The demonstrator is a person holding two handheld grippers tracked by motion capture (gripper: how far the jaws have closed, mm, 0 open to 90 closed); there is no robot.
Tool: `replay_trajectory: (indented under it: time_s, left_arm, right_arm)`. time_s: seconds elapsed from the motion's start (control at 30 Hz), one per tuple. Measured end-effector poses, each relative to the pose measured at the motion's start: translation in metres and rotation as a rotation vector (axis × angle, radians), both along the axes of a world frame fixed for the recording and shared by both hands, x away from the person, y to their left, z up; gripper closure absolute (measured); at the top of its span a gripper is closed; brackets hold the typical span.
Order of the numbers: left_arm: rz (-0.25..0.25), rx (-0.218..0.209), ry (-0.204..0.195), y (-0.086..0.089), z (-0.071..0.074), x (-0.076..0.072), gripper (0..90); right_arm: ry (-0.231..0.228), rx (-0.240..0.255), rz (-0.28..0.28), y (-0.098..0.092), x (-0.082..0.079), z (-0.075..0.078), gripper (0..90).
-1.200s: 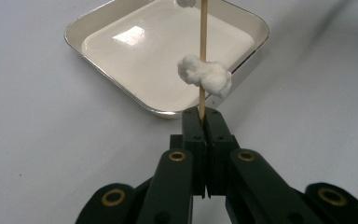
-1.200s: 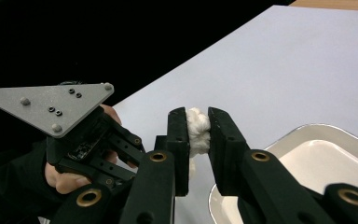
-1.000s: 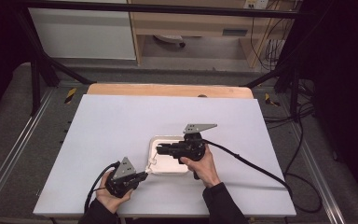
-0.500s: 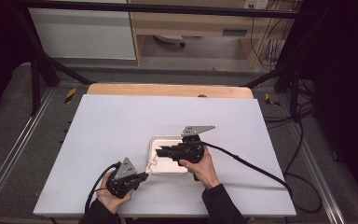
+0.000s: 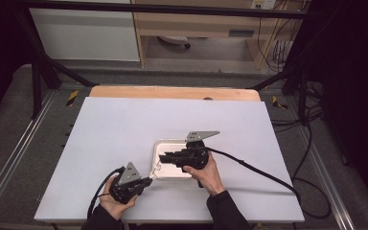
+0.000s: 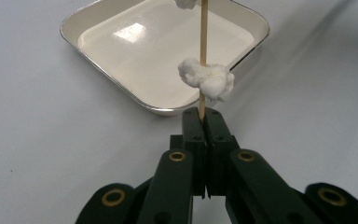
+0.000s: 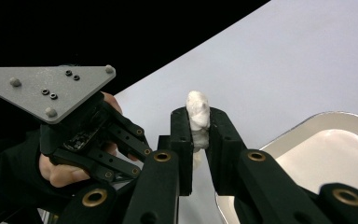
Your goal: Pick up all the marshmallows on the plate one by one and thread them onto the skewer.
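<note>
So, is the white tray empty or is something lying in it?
Empty: the tray has a bare, shiny floor; the white lump sits on the stick above it.

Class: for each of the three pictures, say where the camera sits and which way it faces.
High view: above the table, looking down; both forearms show.
Left gripper view: on the left gripper, facing the tray; jaws clamp a skewer.
Right gripper view: on the right gripper, pinching a white lump; other hand beyond.
Shared: the tray.
</note>
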State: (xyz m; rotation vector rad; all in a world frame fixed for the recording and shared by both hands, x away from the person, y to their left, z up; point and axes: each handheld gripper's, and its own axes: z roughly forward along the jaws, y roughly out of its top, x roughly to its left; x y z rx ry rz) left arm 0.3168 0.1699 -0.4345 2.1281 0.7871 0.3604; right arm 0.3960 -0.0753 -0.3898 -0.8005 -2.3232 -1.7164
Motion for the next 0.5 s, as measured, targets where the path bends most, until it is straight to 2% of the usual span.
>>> replay_trajectory:
  time_s: [0.5]
  left_arm:
    - [0.0,0.009,-0.012,-0.0006,0.0008,-0.0008,89.2]
  right_arm:
    - [0.014,-0.006,0.01,0.0003,-0.0003,-0.0023,82.4]
